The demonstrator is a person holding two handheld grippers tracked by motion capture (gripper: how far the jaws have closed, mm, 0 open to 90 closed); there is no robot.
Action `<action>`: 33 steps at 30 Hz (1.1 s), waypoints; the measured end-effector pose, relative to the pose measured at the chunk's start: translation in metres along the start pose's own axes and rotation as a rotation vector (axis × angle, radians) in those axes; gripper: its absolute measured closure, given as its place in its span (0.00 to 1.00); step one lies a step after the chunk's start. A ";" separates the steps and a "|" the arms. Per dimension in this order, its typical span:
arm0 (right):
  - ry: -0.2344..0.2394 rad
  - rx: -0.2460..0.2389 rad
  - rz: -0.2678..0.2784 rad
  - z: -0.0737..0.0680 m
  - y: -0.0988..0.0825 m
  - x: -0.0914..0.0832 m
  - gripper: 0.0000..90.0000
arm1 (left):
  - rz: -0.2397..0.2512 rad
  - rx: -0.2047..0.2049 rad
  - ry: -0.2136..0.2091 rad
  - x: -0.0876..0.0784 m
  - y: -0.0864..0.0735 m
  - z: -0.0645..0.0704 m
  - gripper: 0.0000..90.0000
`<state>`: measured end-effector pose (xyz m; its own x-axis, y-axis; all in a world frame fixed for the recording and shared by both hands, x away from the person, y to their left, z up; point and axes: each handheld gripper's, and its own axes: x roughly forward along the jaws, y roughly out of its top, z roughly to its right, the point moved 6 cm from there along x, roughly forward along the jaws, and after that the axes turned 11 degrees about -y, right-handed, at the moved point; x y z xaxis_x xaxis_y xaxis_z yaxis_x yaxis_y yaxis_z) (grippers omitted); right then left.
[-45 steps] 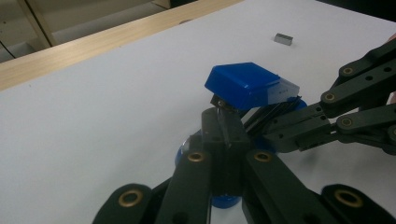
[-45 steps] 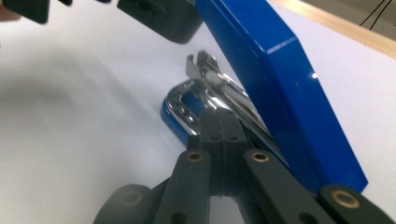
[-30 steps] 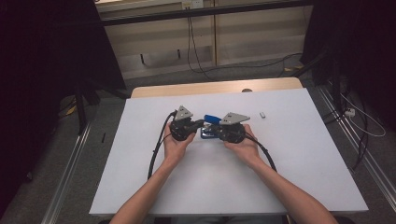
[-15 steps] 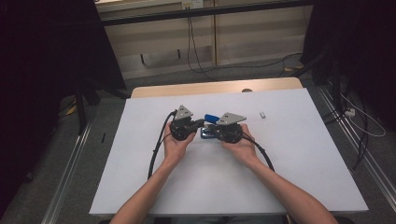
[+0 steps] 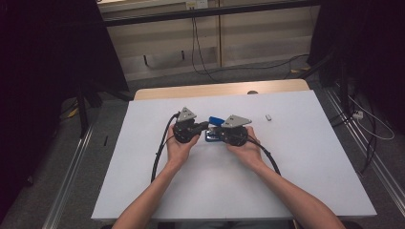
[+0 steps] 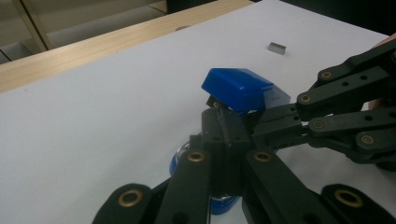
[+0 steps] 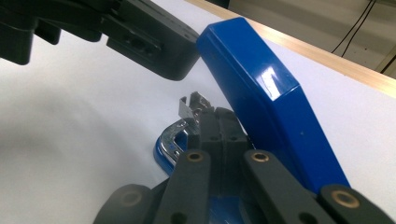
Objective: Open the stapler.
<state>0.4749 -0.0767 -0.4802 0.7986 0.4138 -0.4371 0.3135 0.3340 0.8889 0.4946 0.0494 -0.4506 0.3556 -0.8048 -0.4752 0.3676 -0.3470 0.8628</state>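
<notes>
High view
Table: a white table (image 5: 310, 181) is filling the middle of the picture, with a wooden strip (image 5: 191, 90) running along its far edge.
Hands: the person's forearms are coming in from the bottom, and the hands are meeting near the table's middle, each carrying a gripper.
Left gripper (image 5: 206, 126): it is pointing across toward the other one, its tip lying against the blue stapler (image 5: 216, 120).
Right gripper (image 5: 217, 135): it is pointing back the other way, its tip lying at the stapler's base.
Stapler's place: it is sitting on the table between the two grippers, a little beyond the hands.
Small grey piece (image 5: 268, 117): it is lying on the table apart from the stapler, off toward the right gripper's side.

Left gripper view
Left gripper (image 6: 223, 122): its jaws are pressing together with no gap, clenched at the thin metal part under the stapler's raised blue lid (image 6: 237, 88).
Right gripper (image 6: 261, 122): it is reaching in from the right edge, its tip meeting the stapler just beside the left one's.
Grey piece (image 6: 277, 48): it is resting farther off on the white top.

Right gripper view
Right gripper (image 7: 218, 116): its jaws are standing clenched together, gripping the stapler's inner metal part just beside the shiny staple rail (image 7: 187, 108).
Stapler (image 7: 266, 98): its blue lid is tilting up and away from the base.
Left gripper (image 7: 159, 58): its dark tip is coming in from the top left, touching the lid's upper end.
</notes>
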 end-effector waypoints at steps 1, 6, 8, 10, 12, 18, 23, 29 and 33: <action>-0.002 -0.002 0.002 0.000 0.000 0.000 1.00 | -0.002 -0.004 0.002 0.000 -0.001 -0.001 1.00; -0.007 0.002 0.005 0.000 0.001 0.000 1.00 | -0.015 -0.008 0.005 0.005 -0.005 -0.004 1.00; -0.004 0.002 0.005 0.000 0.001 0.000 1.00 | -0.023 -0.014 0.006 0.009 -0.008 -0.005 1.00; -0.004 0.003 0.005 0.000 0.001 0.000 1.00 | -0.008 -0.020 0.003 0.013 -0.007 -0.006 1.00; -0.003 0.002 0.006 0.000 0.001 0.000 1.00 | -0.014 -0.012 0.001 0.016 -0.006 -0.004 1.00; -0.008 0.002 0.012 0.003 0.003 -0.002 1.00 | -0.037 0.003 0.007 0.017 -0.010 -0.006 1.00; -0.010 0.001 0.011 0.002 0.003 -0.002 1.00 | -0.064 0.017 0.028 0.017 -0.010 -0.005 1.00; -0.009 0.005 -0.002 0.001 0.003 -0.003 1.00 | -0.068 -0.014 0.001 0.018 -0.015 -0.010 1.00; -0.011 0.005 -0.004 -0.001 0.002 0.000 1.00 | -0.082 0.003 0.010 0.020 -0.017 -0.009 1.00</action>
<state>0.4753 -0.0754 -0.4788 0.8029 0.4030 -0.4392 0.3194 0.3314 0.8878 0.5032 0.0439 -0.4759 0.3326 -0.7689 -0.5460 0.3932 -0.4132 0.8214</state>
